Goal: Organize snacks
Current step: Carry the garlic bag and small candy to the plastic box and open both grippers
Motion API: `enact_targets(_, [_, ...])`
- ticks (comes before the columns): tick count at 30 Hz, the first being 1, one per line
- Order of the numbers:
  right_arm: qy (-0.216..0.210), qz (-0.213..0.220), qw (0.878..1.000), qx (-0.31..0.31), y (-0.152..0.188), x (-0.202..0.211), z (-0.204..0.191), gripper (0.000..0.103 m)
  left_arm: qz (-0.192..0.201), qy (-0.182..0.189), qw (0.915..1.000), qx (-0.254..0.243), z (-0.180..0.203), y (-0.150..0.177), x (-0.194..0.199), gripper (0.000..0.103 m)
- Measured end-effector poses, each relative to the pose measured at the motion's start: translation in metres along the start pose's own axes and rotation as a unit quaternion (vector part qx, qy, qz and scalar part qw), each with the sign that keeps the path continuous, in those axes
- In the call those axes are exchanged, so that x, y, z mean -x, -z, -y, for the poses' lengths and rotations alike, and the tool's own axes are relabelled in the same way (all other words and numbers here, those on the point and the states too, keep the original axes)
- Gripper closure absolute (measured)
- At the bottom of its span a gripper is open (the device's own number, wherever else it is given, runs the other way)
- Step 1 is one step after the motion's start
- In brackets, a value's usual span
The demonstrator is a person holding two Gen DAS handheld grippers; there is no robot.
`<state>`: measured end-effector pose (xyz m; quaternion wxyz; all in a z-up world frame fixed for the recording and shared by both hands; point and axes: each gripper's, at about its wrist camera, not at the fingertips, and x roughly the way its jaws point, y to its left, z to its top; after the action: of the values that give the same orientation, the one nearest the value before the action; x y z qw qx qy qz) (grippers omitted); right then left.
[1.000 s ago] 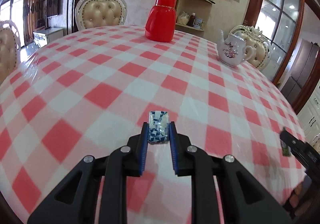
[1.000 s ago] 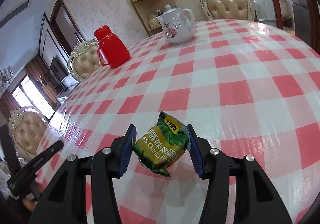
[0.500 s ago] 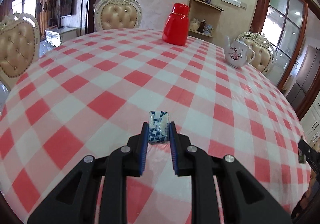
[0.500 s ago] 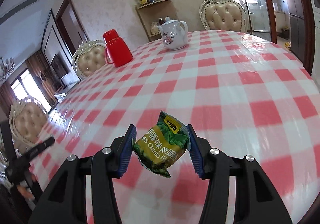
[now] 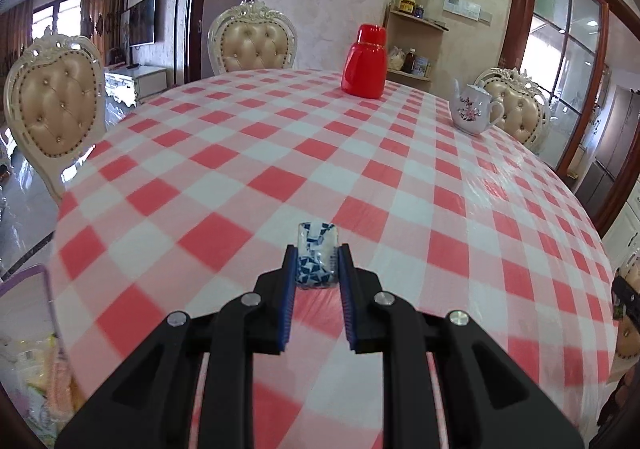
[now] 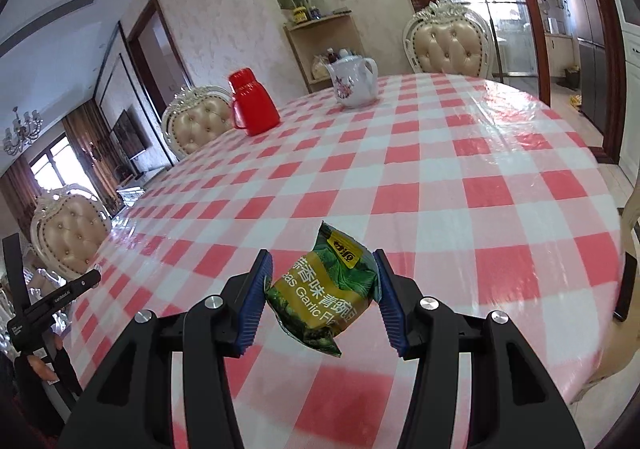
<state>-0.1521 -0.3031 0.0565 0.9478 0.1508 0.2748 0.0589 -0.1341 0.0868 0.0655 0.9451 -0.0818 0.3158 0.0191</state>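
Note:
My left gripper (image 5: 316, 255) is shut on a small blue-and-white patterned snack packet (image 5: 316, 255), held above the near edge of the red-and-white checked table (image 5: 320, 153). My right gripper (image 6: 323, 273) is shut on a green and yellow garlic pea snack bag (image 6: 324, 289), held tilted above the table's near part (image 6: 400, 177). The left gripper's body shows at the far left of the right wrist view (image 6: 44, 309).
A red thermos jug (image 5: 365, 63) and a white floral teapot (image 5: 472, 111) stand at the far side of the table. Padded chairs (image 5: 54, 105) ring the table. A purple-rimmed container (image 5: 28, 349) with snacks shows at the lower left, beside the table edge.
Both grippers have pulled back and risen from the table, each keeping its snack. The table's near edge, the chairs and the purple-rimmed container have come into view.

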Motion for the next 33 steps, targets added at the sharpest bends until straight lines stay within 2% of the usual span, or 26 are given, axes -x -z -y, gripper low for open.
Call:
enact_targets(6, [-0.008,0.023,1.0,0.018,0.007,0.043,-0.017,0.053,0.026,-0.005,0.9996,-0.007,-0.03,0.018,0.057,0.083])
enact_targets(10, [-0.017,0.035,0.998,0.046,0.012,0.064,-0.036,0.053,0.027,-0.012,0.9995,-0.009,-0.052,0.033,0.079,0.083])
enact_targets(19, [-0.048,-0.004,0.995,0.093,0.032,0.048,-0.086,0.053,0.023,-0.035,0.9991,0.009,-0.1,0.058,0.102,0.083])
enact_targets(28, [-0.112,-0.053,0.977,0.172,0.066,0.034,-0.17,0.053,0.025,-0.051,0.9982,0.022,-0.133,0.073,0.121,0.083])
enact_targets(33, [-0.149,-0.075,0.959,0.229,0.085,0.026,-0.23,0.053,0.016,-0.061,0.9976,0.028,-0.15,0.085,0.124,0.083])
